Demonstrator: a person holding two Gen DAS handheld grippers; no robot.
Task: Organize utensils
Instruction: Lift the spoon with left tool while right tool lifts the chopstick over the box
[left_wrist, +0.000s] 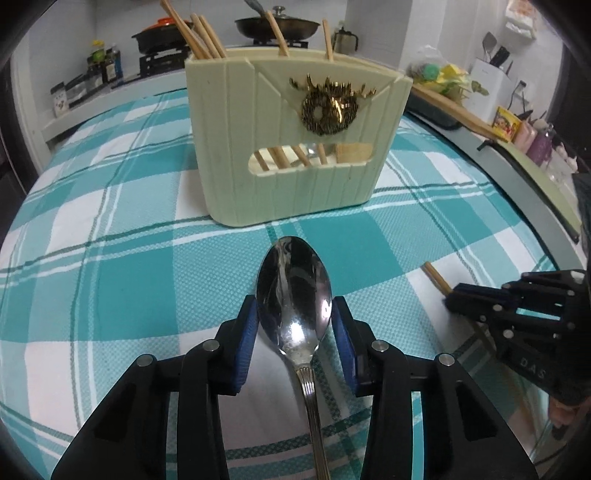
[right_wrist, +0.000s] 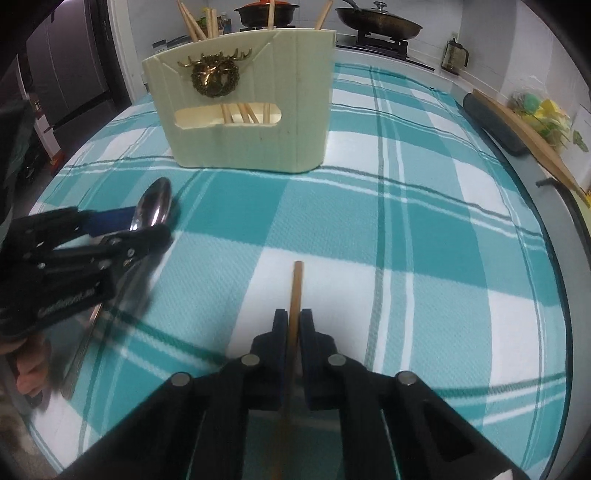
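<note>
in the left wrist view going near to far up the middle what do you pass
left gripper → spoon → checked tablecloth → cream utensil holder → chopsticks standing in it → lidded pan

One spoon (left_wrist: 293, 295), one holder (left_wrist: 291, 147), two pans (left_wrist: 277, 26), two grippers (left_wrist: 294, 310).

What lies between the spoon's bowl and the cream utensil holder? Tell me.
Nothing: in the left wrist view, only bare checked tablecloth separates the spoon, held in the left gripper, from the utensil holder.
</note>
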